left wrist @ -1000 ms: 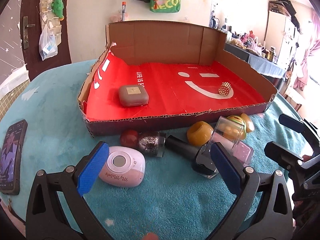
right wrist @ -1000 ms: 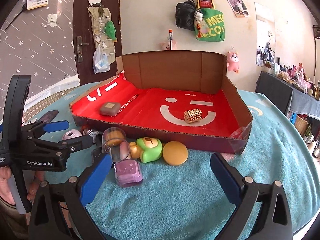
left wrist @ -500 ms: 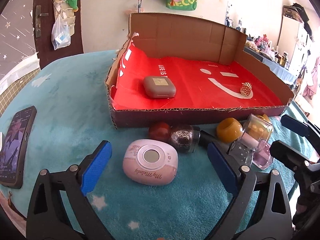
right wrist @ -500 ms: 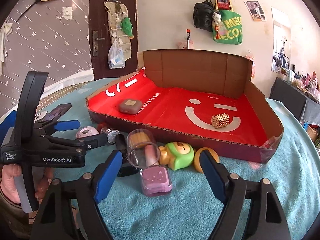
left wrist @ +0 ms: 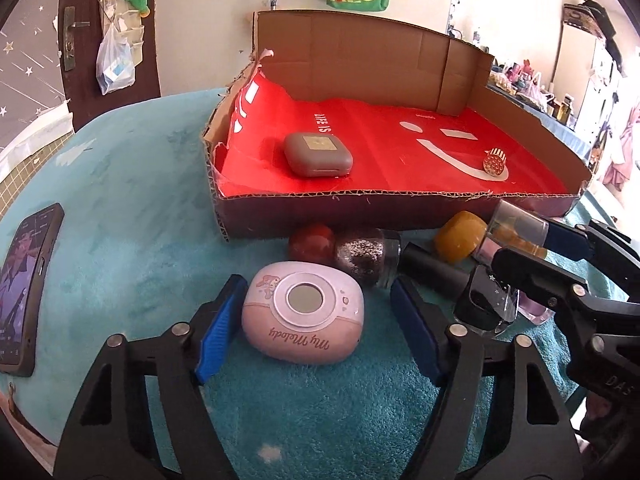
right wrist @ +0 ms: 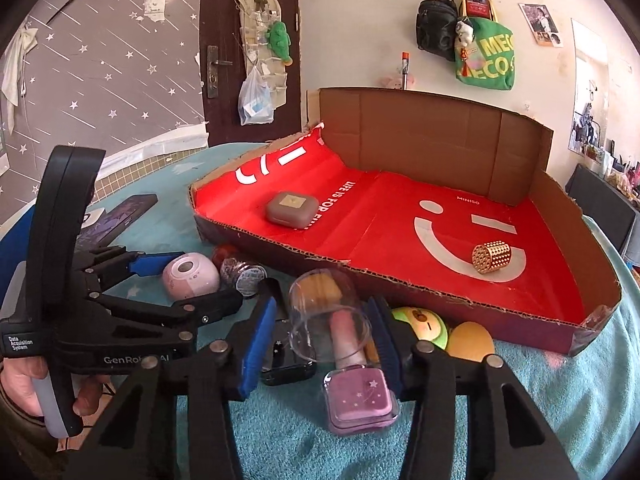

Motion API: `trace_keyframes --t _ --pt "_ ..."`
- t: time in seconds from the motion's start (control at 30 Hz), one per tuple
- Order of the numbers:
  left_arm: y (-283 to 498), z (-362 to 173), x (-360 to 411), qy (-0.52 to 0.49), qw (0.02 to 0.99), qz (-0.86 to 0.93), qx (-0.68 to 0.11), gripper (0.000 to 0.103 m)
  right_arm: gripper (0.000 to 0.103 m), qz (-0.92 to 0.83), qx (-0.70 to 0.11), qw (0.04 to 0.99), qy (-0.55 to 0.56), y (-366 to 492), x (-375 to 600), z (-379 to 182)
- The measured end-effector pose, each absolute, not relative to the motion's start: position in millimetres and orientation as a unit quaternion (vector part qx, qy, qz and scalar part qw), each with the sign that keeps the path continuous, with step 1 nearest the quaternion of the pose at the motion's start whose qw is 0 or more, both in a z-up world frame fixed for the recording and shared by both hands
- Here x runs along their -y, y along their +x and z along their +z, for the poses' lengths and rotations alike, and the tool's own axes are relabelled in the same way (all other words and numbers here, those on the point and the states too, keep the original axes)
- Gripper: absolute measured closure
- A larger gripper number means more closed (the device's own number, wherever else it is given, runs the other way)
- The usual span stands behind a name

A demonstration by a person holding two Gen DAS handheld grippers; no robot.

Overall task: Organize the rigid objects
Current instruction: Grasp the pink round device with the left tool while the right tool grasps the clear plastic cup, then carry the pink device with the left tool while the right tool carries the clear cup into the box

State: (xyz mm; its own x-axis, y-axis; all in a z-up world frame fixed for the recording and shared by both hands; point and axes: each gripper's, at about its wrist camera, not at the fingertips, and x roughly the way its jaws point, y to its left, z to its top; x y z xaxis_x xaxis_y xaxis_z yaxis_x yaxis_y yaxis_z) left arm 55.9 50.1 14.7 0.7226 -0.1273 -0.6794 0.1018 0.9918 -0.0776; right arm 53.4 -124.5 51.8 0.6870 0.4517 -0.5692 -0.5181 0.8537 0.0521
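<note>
I have both grippers' jaws just closing beside the tray (left wrist: pixel 400 208): left gripper (left wrist: pixel 320 320) loosely around the pink case (left wrist: pixel 302 316), right gripper (right wrist: pixel 320 340) narrowed on the bottle (right wrist: pixel 344 344), to load them.

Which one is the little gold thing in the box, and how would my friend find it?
Find the big cardboard box with the red floor. Look at the white smiley face printed on that floor; the gold thing lies on the smile's curve. It is a small shiny tube covered in tiny bumps, lying on its side, unlike the flat grey-brown case at the box's other end.
</note>
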Motion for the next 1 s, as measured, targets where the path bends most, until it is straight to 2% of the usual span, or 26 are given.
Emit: trace_keyframes --t 0.1,1.0 --pt "54 15 -47 -0.009 0.93 -0.064 -0.363 0.05 0.06 0.265 -0.296 0.916 -0.058 54 123 50" --pt "57 66 -24 -0.012 0.942 -0.113 -0.315 0.05 0.06 0.246 -0.272 0.93 -0.025 51 154 82"
